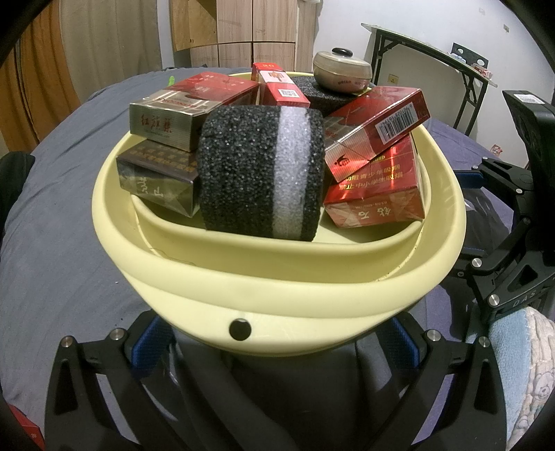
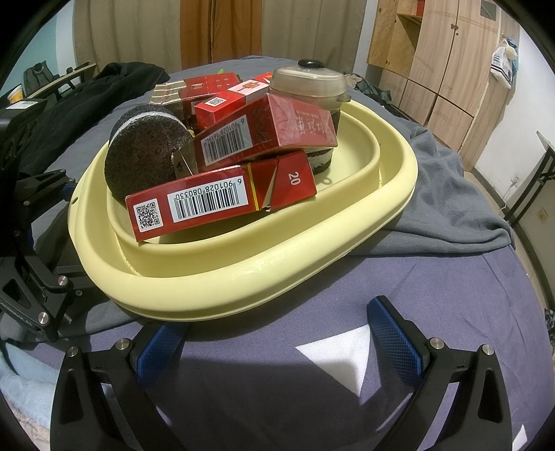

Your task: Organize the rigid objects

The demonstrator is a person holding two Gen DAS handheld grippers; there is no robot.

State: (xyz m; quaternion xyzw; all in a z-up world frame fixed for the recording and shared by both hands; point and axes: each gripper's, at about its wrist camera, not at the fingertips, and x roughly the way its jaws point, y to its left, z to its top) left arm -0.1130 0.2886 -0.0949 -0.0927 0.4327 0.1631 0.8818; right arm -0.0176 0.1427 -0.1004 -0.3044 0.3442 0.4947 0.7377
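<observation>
My basin [image 1: 277,298], piled with boxes [image 1: 378,118], fills mid-frame on the bed [image 1: 52,222]. Both hands' fingers are spread, gripping nothing; next, I judge, pinching its near rim.

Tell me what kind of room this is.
Probably a bedroom. The yellow basin sits on a bed under a gray blanket, with a wooden wardrobe along the wall and curtains behind it.

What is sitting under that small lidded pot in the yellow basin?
The small lidded pot rests on a black foam block in the yellow basin. Red boxes hide the block's lower part.
</observation>
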